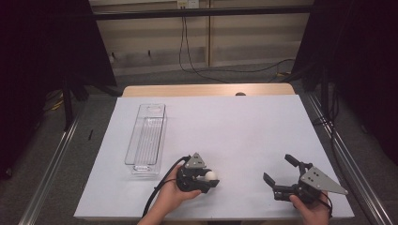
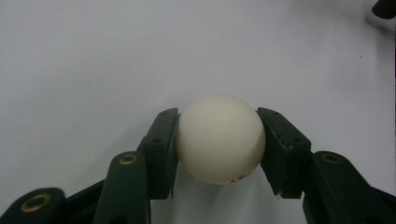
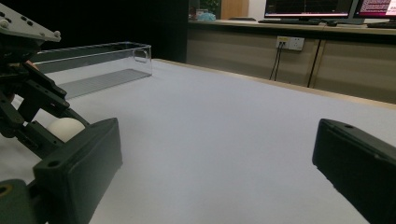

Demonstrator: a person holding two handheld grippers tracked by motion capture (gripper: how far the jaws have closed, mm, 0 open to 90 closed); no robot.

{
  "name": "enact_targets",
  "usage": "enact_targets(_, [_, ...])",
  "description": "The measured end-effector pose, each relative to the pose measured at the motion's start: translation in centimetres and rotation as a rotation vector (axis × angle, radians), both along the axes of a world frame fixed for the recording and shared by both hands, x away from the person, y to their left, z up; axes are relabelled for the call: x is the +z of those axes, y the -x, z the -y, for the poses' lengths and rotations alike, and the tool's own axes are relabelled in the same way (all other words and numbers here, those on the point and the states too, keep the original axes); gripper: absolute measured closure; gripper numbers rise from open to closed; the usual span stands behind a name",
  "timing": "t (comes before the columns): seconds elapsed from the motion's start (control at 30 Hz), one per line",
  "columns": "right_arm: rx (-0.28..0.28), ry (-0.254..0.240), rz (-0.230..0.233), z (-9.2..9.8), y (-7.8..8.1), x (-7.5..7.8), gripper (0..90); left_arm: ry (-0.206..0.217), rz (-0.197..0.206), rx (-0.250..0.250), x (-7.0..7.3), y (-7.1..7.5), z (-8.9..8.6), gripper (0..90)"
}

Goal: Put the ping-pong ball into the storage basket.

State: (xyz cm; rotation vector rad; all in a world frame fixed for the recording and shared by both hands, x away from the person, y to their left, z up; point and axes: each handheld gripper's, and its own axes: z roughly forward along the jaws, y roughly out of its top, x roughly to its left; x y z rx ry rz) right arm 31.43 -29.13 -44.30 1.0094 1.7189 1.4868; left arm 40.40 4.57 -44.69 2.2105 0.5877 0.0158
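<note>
The left gripper point(image 1: 206, 180) has its jaws clamped on a white ball point(image 2: 220, 139), low over the desk point(image 1: 234, 126) near a clear bin point(image 1: 146, 138). The right gripper point(image 1: 280, 168) rests well apart, jaws wide and empty.

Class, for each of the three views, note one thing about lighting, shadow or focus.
High view: the white table sheet is evenly lit, with dark surroundings. Left gripper view: the cream round ball is sharp, casting a soft shadow below. Right gripper view: its near black jaws are blurred, and the clear plastic bin reflects light along its rim.
</note>
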Motion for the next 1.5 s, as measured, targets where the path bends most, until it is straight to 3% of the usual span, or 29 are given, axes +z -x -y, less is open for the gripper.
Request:
enact_targets(0.13, [0.000,0.000,0.000,0.0,0.0,0.0,1.2,0.033,-0.010,0.003,0.0,0.1,0.0,51.2])
enact_targets(0.2, [0.002,-0.002,-0.004,0.0,0.1,0.0,1.2,0.008,-0.004,0.005,0.2,0.0,-0.1,51.2])
enact_targets(0.33, [0.005,0.003,0.001,0.0,0.1,0.0,1.2,0.018,-0.005,0.003,0.4,0.0,-0.1,51.2])
enact_targets(0.37, [0.005,0.003,0.000,0.0,0.1,0.0,1.2,0.040,-0.003,0.005,0.4,-0.1,-0.1,51.2])
enact_targets(0.47, [0.003,-0.002,-0.005,0.0,0.1,0.0,1.2,0.023,-0.001,0.006,0.6,-0.1,-0.2,51.2])
enact_targets(0.6, [0.004,0.002,-0.001,0.0,0.1,0.0,1.2,0.043,-0.001,0.016,0.8,-0.2,-0.4,51.2])
enact_targets(0.63, [0.003,0.002,-0.001,0.0,0.1,0.0,1.2,0.027,-0.001,0.010,1.0,-0.3,-0.6,51.2])
enact_targets(1.07, [0.004,0.005,0.001,-0.1,0.0,0.0,1.2,0.033,-0.001,0.022,1.5,-0.5,-0.9,51.2])
enact_targets(1.13, [0.002,0.006,0.002,0.0,0.0,0.0,1.2,0.061,-0.001,0.029,1.4,-0.5,-0.9,51.2])
enact_targets(1.17, [0.003,0.005,0.002,0.0,0.0,0.0,1.2,0.037,0.000,0.027,1.6,-0.5,-1.1,51.2])
enact_targets(1.23, [0.003,0.005,0.000,-0.1,0.0,-0.1,1.2,0.061,-0.005,0.028,1.6,-0.5,-1.1,51.2])
enact_targets(1.27, [0.003,0.005,0.000,-0.1,0.0,0.0,1.2,0.038,-0.001,0.030,1.8,-0.6,-1.2,51.2])
enact_targets(1.5, [0.002,0.004,-0.002,-0.1,0.0,-0.1,1.2,0.047,-0.005,0.043,2.1,-0.7,-1.5,51.2])
